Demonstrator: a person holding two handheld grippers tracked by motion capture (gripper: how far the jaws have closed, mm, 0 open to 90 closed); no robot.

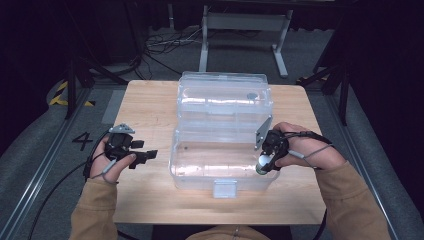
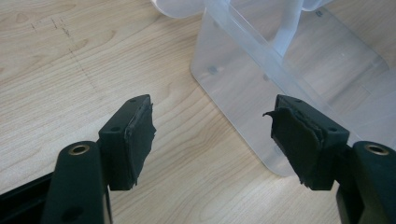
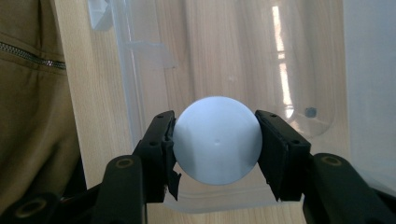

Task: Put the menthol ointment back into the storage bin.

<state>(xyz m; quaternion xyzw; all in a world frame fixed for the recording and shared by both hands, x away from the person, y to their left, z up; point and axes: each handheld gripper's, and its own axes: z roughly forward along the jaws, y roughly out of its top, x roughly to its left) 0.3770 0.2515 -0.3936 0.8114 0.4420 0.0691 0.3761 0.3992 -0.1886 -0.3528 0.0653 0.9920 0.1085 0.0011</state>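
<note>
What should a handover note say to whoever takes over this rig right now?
Right claw: shut on a white ball, held over the open clear plastic box near its right wall.
Left claw: open, holding nothing, beside the box's left side above the wooden table.
Done: the box lid is open; the ball is picked up.
Left: probably lower the ball into the box, release it, then close the lid.

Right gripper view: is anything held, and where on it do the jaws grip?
Yes. The right gripper holds a white ball, its pads pressing on opposite sides at the ball's widest part, over the open clear plastic box. The left gripper is open and empty.
</note>
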